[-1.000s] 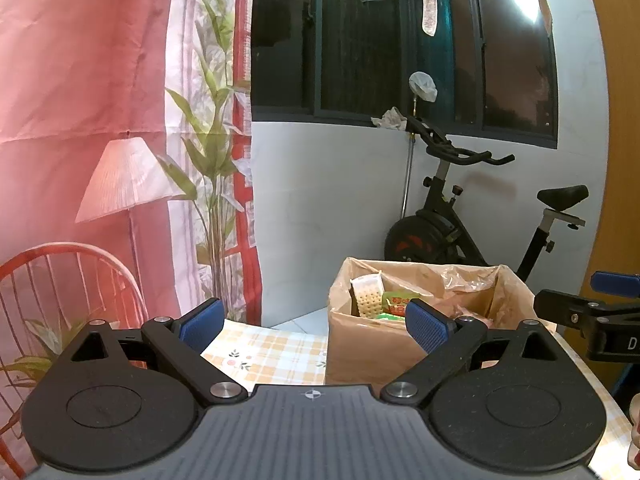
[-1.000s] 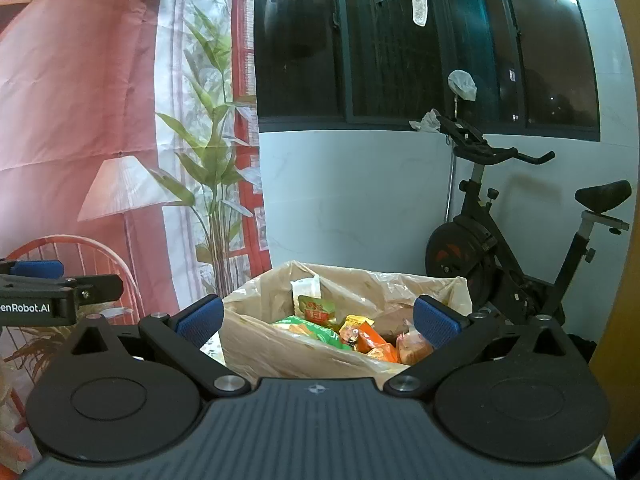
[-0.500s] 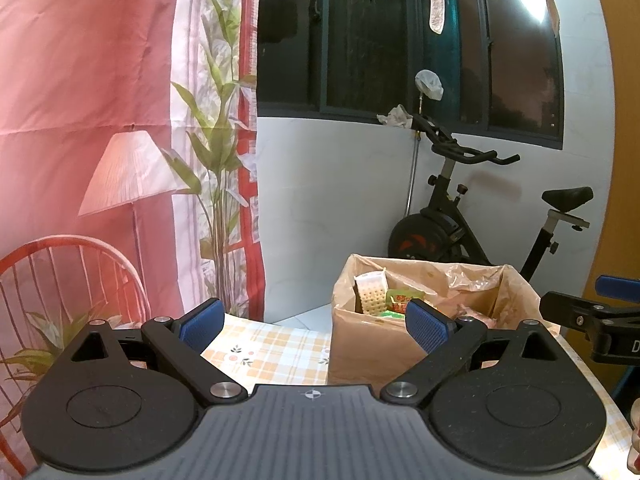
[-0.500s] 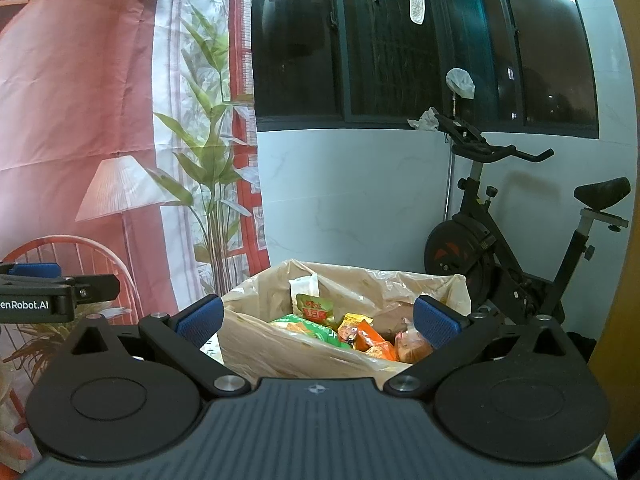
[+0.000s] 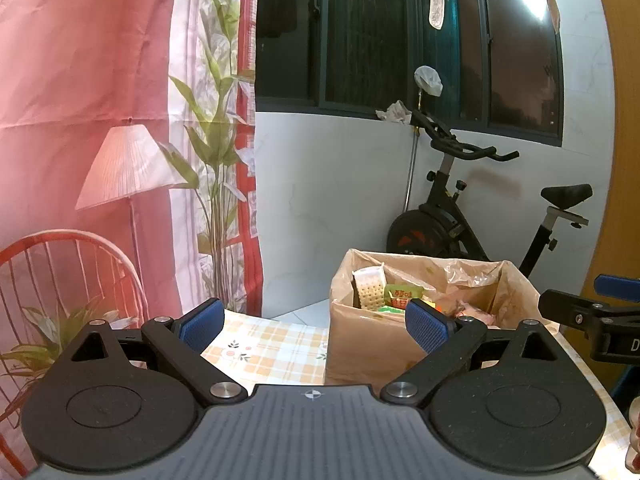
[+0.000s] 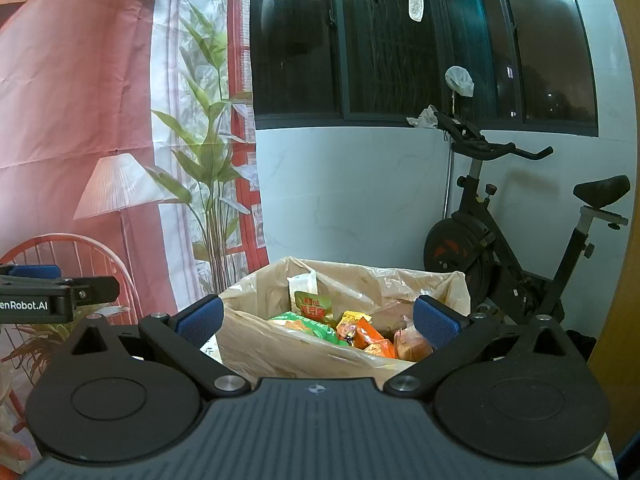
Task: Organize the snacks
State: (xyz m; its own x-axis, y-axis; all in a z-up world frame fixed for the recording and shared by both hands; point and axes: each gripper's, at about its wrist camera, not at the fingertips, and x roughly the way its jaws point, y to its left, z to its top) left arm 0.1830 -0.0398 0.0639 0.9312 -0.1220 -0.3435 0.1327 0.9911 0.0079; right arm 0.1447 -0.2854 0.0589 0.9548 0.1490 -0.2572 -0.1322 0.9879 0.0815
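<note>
A cardboard box (image 5: 360, 344) lined with a clear plastic bag stands on a checked tablecloth (image 5: 272, 352). Inside it lie several snack packets: a white cracker pack (image 5: 370, 290), a green and red packet (image 6: 314, 306), and orange packets (image 6: 370, 338). My left gripper (image 5: 314, 324) hovers open and empty, a little left of the box and short of it. My right gripper (image 6: 316, 320) is open and empty too, level with the box's near rim (image 6: 304, 346). Each gripper shows at the edge of the other's view.
An exercise bike (image 6: 512, 240) stands behind the box against a white wall. A printed backdrop (image 5: 120, 140) with a lamp, plant and chair hangs at the left. A dark window (image 6: 420, 40) with hanging clothes is above. A wooden panel (image 5: 624, 160) lies at the right.
The left gripper has drifted slightly, so the box sits a touch further right and lower in its view. The right view is almost unchanged. Both stay open.
</note>
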